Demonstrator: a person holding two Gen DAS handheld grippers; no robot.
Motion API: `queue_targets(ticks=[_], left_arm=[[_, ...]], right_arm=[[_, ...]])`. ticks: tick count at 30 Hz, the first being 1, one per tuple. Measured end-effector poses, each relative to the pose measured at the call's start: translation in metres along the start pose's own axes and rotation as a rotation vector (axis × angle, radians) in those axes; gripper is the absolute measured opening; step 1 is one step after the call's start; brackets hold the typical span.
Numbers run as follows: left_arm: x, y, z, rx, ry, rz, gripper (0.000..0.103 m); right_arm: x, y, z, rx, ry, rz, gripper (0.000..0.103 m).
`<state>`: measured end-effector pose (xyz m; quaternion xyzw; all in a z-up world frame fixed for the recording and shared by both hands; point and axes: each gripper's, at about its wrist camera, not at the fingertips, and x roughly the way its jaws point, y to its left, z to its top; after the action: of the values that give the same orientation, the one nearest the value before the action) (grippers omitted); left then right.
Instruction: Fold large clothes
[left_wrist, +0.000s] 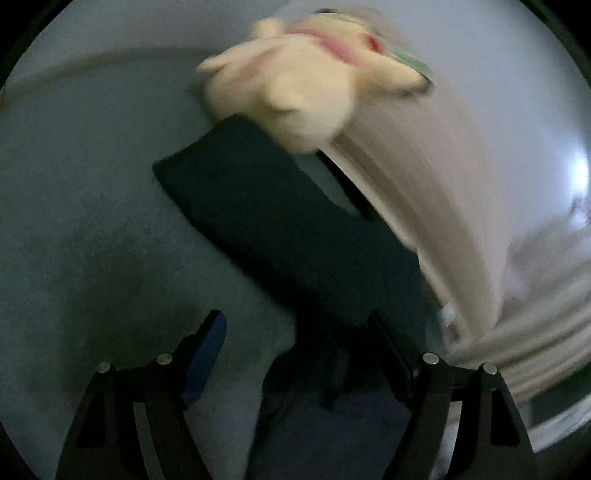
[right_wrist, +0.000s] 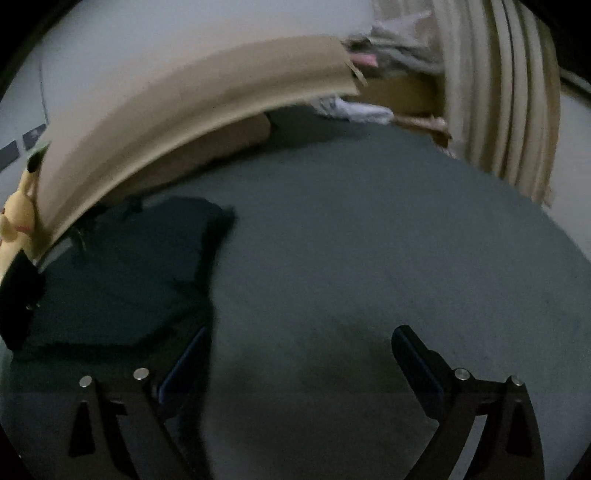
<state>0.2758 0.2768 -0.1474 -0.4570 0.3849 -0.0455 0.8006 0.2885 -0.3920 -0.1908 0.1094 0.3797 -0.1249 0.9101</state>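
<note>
A grey bed (right_wrist: 369, 258) is carrying a dark folded garment (right_wrist: 122, 280) lying beside the beige headboard (right_wrist: 177, 122), a cream plush toy (left_wrist: 295, 92) sitting at its end, while the left gripper (left_wrist: 295, 354) and right gripper (right_wrist: 299, 365) are hovering, fingers spread wide, holding nothing.
</note>
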Motion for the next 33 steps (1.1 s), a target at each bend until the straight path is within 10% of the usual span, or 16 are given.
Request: queue_targets(ticks=[8,9,10,12,23,33], left_arm=[[0.053,0.017,0.021,-0.236,0.01,-0.066,0.078],[0.058,0.018,0.022,-0.248,0.009,-0.06,0.075],[0.06,0.018,0.023,-0.246,0.002,-0.046,0.048],[0.062,0.011,0.023,-0.194,0.003,0.037,0.012],[-0.033,-0.095,0.02,0.256,-0.259,0.223,0.008],[-0.064,-0.247,-0.068,0.681,-0.338,0.147,0.008]], right_arm=[[0.016,-0.019,-0.022,0.072,0.045,0.05,0.1],[0.018,-0.019,-0.021,0.073,0.046,0.057,0.1],[0.017,-0.024,-0.022,0.075,0.047,0.062,0.1],[0.011,-0.032,-0.022,0.081,0.048,0.069,0.1],[0.005,-0.041,-0.027,0.08,0.055,0.076,0.103],[0.005,-0.045,-0.03,0.098,0.05,0.099,0.103]])
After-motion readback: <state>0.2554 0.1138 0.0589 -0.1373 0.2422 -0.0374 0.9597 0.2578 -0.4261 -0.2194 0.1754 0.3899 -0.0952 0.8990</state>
